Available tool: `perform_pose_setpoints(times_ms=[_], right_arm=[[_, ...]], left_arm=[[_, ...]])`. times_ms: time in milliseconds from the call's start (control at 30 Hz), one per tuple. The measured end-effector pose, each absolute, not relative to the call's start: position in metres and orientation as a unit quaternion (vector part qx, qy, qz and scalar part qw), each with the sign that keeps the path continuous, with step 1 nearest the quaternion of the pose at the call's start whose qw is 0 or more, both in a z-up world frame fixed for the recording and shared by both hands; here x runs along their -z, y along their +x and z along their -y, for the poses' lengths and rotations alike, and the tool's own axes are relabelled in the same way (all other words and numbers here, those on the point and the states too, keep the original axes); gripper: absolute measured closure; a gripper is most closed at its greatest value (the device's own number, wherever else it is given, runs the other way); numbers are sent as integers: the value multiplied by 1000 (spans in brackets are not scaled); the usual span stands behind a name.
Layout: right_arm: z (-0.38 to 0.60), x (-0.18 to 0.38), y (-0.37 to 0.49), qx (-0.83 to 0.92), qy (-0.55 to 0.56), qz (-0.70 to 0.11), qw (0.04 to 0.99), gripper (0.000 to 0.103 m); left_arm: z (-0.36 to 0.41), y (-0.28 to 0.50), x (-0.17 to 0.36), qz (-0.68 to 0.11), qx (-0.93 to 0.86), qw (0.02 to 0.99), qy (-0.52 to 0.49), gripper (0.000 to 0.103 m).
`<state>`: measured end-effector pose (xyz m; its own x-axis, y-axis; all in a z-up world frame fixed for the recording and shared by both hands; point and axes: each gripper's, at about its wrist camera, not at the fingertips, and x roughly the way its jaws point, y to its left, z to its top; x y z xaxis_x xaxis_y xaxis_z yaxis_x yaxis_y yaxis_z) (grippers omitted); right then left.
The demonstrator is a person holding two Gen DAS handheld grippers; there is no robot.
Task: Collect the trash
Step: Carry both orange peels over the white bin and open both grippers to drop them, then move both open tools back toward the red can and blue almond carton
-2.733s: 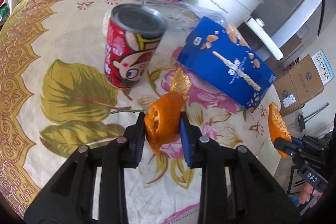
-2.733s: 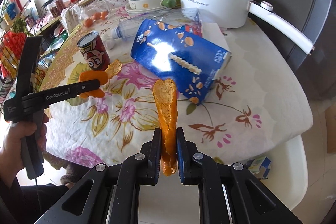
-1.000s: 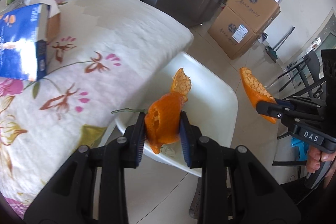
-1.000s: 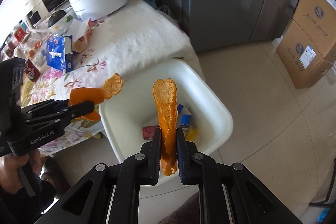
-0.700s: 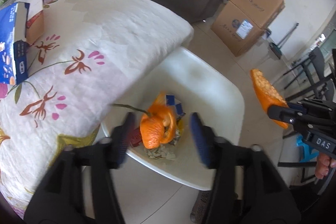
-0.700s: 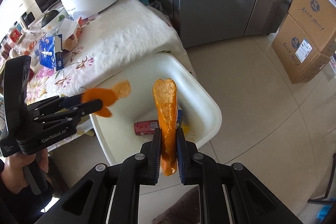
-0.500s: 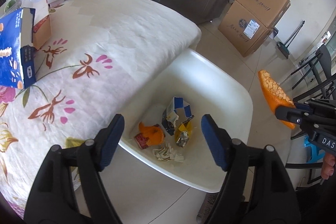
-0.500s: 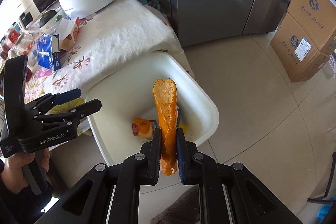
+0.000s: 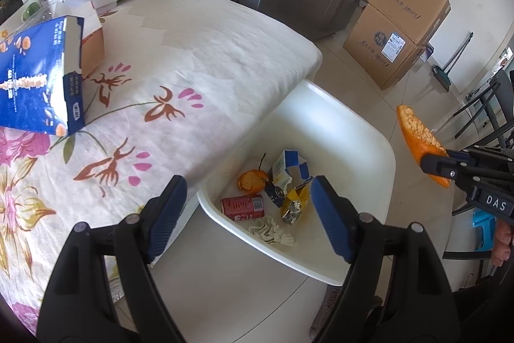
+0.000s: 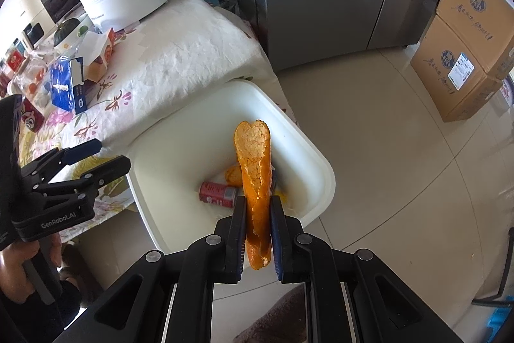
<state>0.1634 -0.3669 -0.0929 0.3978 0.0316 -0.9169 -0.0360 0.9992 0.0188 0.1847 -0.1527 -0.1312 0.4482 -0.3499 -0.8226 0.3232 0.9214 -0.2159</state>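
The bin (image 9: 359, 130) is looked down on steeply from close above by both wrist views, the left from over the tabletop (image 9: 192, 53) edge, the right from farther out. Bin, tabletop and floor (image 10: 401, 150) are shared.

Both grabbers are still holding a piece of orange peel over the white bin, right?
Not quite. Only the right gripper holds a strip of orange peel. The left gripper is open with nothing between its pads; its jaws have just been opening, and a piece of peel lies in the white bin beside a red can. The left wrist view shows it.
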Motion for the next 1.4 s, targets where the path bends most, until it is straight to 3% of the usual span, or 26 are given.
perform_pose_setpoints(times_ms=[33, 167, 467, 667, 733, 1400], right_arm=[[367, 92, 164, -20, 3, -547, 837, 84], [367, 87, 167, -13, 21, -542, 840, 52], [349, 76, 173, -24, 30, -534, 844, 34], [334, 72, 177, -32, 27, -531, 846, 27], [328, 71, 178, -34, 25, -530, 847, 26], [217, 62, 203, -96, 28, -519, 849, 19]], left_arm=[[151, 185, 130, -486, 196, 851, -15, 23], [143, 184, 126, -483, 192, 854, -18, 22], [116, 181, 112, -475, 172, 862, -25, 19], [91, 177, 103, -470, 148, 870, -25, 13], [81, 175, 100, -469, 131, 873, -25, 2], [-61, 156, 79, -447, 2, 892, -69, 1]])
